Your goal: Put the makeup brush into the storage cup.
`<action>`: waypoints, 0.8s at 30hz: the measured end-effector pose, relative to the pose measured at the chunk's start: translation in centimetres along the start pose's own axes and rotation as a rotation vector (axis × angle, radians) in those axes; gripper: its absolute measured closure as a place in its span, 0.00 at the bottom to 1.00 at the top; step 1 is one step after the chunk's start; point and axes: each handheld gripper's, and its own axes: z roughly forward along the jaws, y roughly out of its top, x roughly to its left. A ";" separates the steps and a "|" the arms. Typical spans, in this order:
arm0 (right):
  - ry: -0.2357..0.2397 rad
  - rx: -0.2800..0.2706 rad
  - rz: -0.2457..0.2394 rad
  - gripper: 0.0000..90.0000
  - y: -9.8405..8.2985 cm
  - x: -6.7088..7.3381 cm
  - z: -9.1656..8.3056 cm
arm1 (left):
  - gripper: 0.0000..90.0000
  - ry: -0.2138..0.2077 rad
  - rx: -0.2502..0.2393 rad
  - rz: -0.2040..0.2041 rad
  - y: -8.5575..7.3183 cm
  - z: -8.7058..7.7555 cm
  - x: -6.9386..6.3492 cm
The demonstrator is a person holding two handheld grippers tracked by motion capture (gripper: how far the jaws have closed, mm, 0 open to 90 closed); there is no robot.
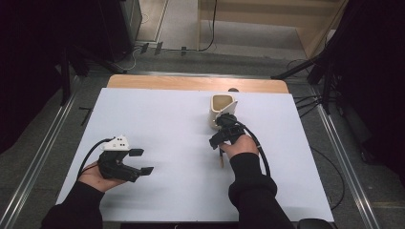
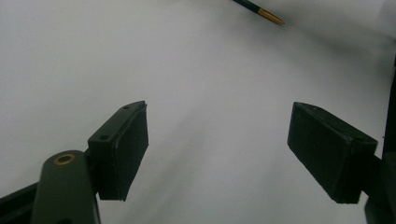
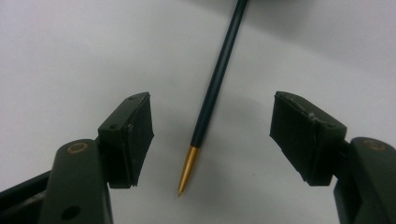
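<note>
At the middle of the frame, our right tool (image 3: 212, 135) stands wide around the pen (image 3: 217, 88), pads clear of it. At lower left, our left tool (image 2: 217, 154) gapes wide over the bare desk (image 1: 167, 124).

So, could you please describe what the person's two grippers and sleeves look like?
Both sleeves are black. Each gripper is black with flat rectangular pads and a trailing black cable. The left gripper carries a whitish plate on top; the right gripper shows brass-coloured rivets.

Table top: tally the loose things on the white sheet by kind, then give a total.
Pen, dark barrel with a gold tip: 1
Cream holder cup: 1
Total: 2
</note>
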 end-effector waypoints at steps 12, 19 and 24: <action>-0.019 -0.004 0.010 0.38 -0.3 0.6 1.0 | 0.23 -0.001 -0.002 -0.001 0.0 0.0 0.0; -0.023 0.000 0.025 0.42 -0.5 0.5 1.6 | 0.23 0.000 -0.001 -0.001 0.0 0.0 0.0; -0.023 -0.003 0.029 0.45 -0.6 0.3 1.9 | 0.23 0.000 0.001 0.000 0.0 0.0 0.0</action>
